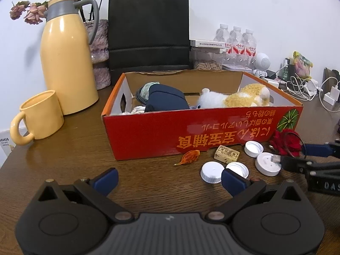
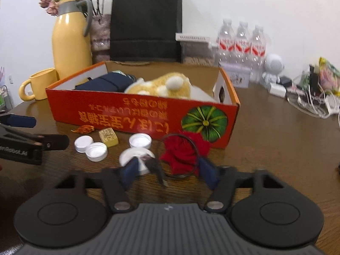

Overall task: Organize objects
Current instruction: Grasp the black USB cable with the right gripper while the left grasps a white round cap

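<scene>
An open red cardboard box (image 1: 191, 131) (image 2: 127, 114) stands mid-table, holding a yellow plush toy (image 1: 244, 98) and a navy pouch (image 1: 165, 98). In front of it lie several white bottle caps (image 1: 212, 172) (image 2: 96, 151), a small tan block (image 1: 226, 156) (image 2: 108, 137), an orange dried leaf (image 1: 188, 157) and a red fabric flower on a black ring (image 2: 184, 153) (image 1: 285, 141). My right gripper (image 2: 169, 170) (image 1: 293, 155) straddles the flower at half width; its right pad is at the ring, its left pad stands apart beside a cap. My left gripper (image 1: 169, 180) (image 2: 51, 131) hovers wide open over bare wood.
A yellow mug (image 1: 40, 116) and yellow thermos (image 1: 65, 57) stand left of the box. Behind it are a black paper bag (image 1: 148, 31) and water bottles (image 1: 235, 42). Chargers and tangled cables (image 1: 303, 89) crowd the far right.
</scene>
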`<state>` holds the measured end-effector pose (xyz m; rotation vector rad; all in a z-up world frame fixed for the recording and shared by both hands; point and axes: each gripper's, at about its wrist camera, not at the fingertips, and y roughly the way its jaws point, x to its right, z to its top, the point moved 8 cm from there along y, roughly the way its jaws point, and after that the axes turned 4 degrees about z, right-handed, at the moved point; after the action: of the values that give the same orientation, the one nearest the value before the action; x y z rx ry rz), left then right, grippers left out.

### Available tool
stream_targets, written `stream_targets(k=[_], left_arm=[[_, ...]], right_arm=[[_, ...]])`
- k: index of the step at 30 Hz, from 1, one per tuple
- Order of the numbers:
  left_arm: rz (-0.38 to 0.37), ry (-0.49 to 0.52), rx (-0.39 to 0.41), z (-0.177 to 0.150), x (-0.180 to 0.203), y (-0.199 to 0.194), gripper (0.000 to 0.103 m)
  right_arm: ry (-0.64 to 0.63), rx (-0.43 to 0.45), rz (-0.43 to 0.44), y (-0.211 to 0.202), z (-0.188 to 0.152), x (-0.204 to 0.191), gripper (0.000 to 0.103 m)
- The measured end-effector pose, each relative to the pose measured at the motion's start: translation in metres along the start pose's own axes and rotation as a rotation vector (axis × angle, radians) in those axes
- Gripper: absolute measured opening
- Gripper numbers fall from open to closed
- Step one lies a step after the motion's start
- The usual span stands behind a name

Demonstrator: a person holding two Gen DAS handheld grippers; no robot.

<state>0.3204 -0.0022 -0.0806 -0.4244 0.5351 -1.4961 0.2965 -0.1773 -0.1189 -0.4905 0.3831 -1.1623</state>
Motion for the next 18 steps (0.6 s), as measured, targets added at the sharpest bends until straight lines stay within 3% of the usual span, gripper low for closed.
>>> stream_targets(k=[4,6,11,16,18], left_arm=[[0.002,0.017,0.019,0.002,0.005,-0.001,0.103],[0.005,0.02,0.032,0.003,0.009,-0.003,0.103],[-0.02,0.019,0.051,0.005,0.022,-0.009,0.103],[-0.037,0.035,0.077,0.006,0.044,-0.017,0.1],[-0.034,0.036,0.078,0.007,0.052,-0.017,0.093]], right_arm=[[-0.009,0.021,0.045,-0.005,0.0,-0.006,0.04],[-0.021,0.043,0.062,-0.01,0.001,-0.009,0.025],[-0.024,0.048,0.118,-0.017,-0.001,-0.015,0.012],[-0.022,0.05,0.164,-0.026,-0.005,-0.015,0.009],[-0.021,0.054,0.172,-0.03,-0.006,-0.014,0.009]])
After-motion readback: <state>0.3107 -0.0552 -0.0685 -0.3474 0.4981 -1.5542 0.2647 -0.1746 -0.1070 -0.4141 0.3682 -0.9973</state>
